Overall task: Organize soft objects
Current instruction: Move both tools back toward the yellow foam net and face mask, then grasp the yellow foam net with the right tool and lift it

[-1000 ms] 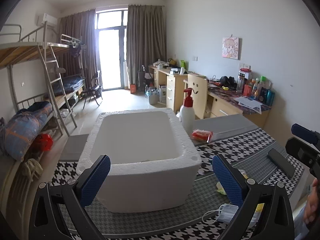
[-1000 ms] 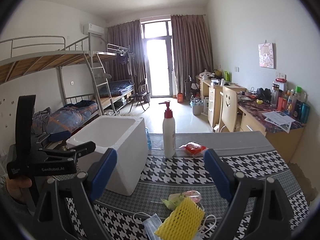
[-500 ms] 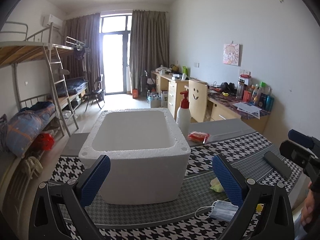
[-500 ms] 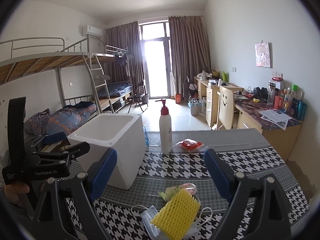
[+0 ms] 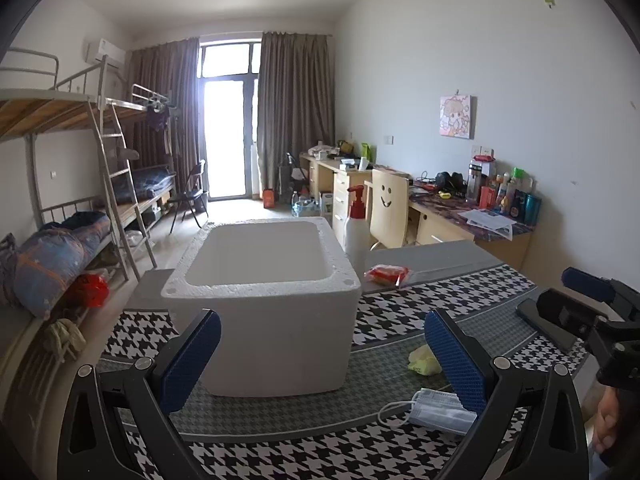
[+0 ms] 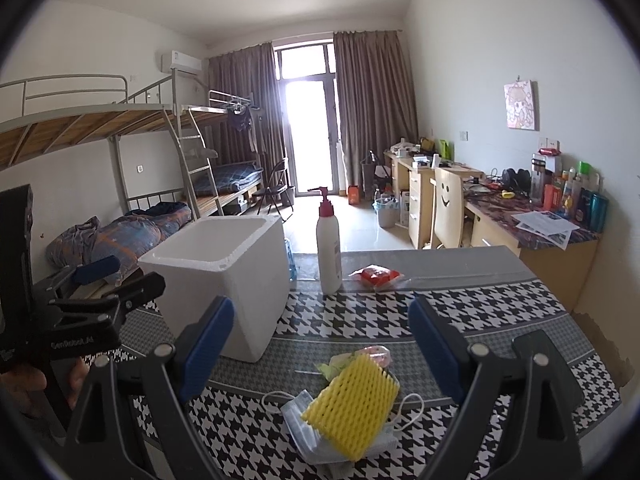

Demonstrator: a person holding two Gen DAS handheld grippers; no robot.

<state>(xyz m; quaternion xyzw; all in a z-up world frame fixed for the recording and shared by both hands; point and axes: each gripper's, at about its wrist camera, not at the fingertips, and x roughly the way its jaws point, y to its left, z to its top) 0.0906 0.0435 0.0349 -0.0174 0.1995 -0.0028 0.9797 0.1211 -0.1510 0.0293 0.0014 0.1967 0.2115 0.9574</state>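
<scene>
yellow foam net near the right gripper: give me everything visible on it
The yellow foam net is a soft, flattened mesh sleeve of bright yellow foam with a diamond lattice and a serrated far edge. It lies tilted on top of a pale blue face mask on the houndstooth tablecloth, partly covering it. Just behind it sit a light green scrap and a pink item. It lies in front of the open right gripper, which does not touch it.

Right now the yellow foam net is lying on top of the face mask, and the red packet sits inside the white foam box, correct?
Not quite. The red packet lies on the table beside the pump bottle, outside the white foam box, as the right wrist view shows. The yellow foam net does lie on the face mask.
</scene>
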